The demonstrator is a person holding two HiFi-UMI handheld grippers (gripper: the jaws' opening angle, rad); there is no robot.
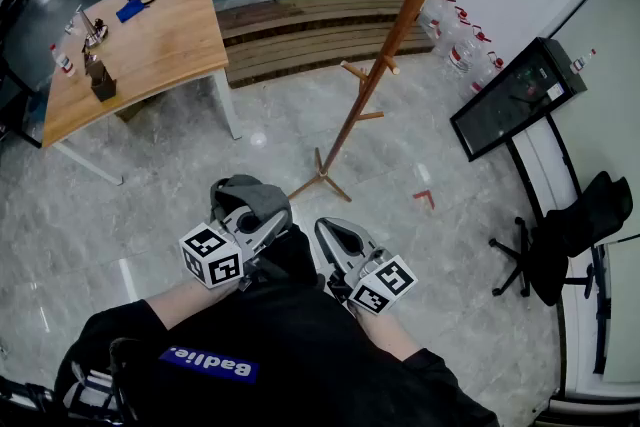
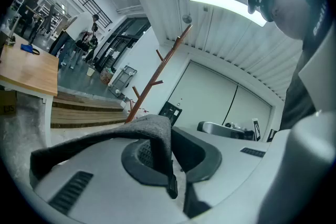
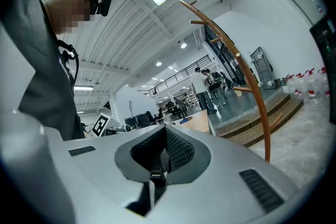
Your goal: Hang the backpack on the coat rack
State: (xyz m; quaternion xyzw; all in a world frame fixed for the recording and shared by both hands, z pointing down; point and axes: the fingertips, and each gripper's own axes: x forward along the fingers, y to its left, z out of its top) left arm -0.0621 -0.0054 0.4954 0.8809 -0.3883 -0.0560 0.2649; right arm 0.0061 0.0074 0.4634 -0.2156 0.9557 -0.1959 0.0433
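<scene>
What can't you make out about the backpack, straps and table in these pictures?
Backpack: head view, mostly hidden beneath left tongs and right tongs.
Black strap: right gripper view, those tongs hide where it leads.
Small things on the table: head view, too small to name.

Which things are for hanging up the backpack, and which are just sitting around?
For the job:
- grey strap, in the left gripper
- black strap, in the right gripper
- coat rack

Just lying about:
- table
- chair
- bottles
- black screen
</scene>
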